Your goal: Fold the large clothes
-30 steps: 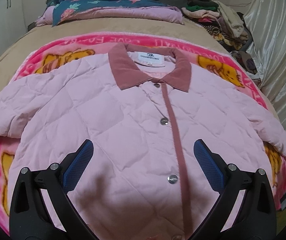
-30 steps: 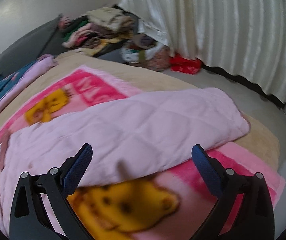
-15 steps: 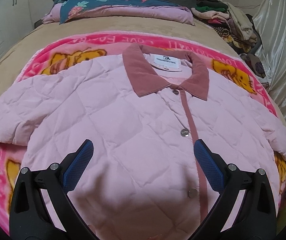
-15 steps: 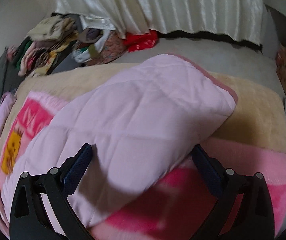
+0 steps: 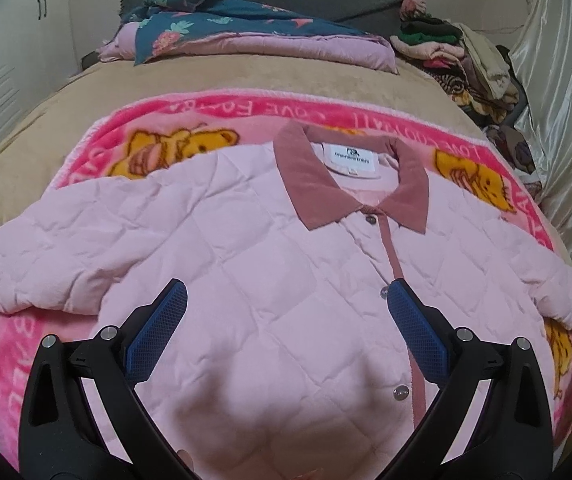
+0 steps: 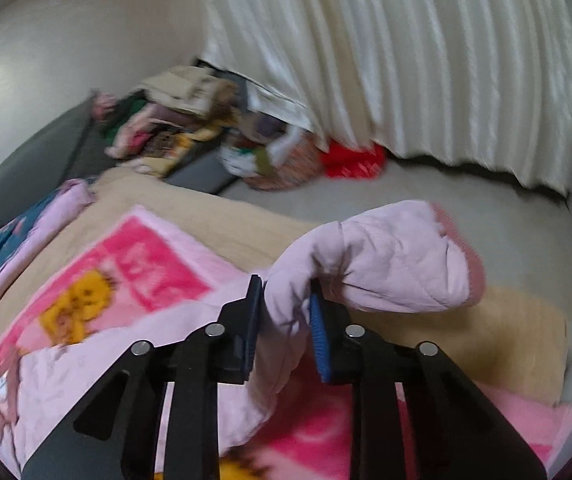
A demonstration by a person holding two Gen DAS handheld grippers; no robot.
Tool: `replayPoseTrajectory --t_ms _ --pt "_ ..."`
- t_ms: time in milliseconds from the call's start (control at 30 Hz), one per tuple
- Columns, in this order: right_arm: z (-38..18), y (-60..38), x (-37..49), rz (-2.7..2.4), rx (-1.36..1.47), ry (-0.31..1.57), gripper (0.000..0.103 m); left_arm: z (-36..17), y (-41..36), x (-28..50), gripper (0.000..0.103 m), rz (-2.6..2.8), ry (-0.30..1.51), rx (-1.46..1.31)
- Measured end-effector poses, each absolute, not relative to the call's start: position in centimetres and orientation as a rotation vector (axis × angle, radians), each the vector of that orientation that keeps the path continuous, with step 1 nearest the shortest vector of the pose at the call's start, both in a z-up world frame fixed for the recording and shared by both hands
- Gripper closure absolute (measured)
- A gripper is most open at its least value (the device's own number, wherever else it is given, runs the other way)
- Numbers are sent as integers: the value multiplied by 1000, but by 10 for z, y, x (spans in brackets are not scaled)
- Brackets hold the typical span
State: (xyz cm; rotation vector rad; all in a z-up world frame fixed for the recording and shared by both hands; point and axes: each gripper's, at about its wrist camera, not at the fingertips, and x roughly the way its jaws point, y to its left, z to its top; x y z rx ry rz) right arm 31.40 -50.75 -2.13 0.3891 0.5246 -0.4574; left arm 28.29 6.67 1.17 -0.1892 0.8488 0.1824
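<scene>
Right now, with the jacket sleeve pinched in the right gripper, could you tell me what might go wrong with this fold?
1. The right gripper is closing on a bunched part of the sleeve; the puffy quilting could slip out.
2. The cuff end hangs loose past the jaws, so it may flop and fold crookedly.
3. The left gripper hovers open above the jacket, pinning nothing, so pulling the sleeve could drag the jacket body across the pink blanket.
</scene>
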Motion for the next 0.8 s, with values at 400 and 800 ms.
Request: replayPoseTrajectory --t_ms 400,800 --pt "62 -407 313 -219 230 391 87 34 77 269 9 211 792 -127" --pt "99 -335 318 -51 142 346 88 37 101 260 9 233 776 -129"
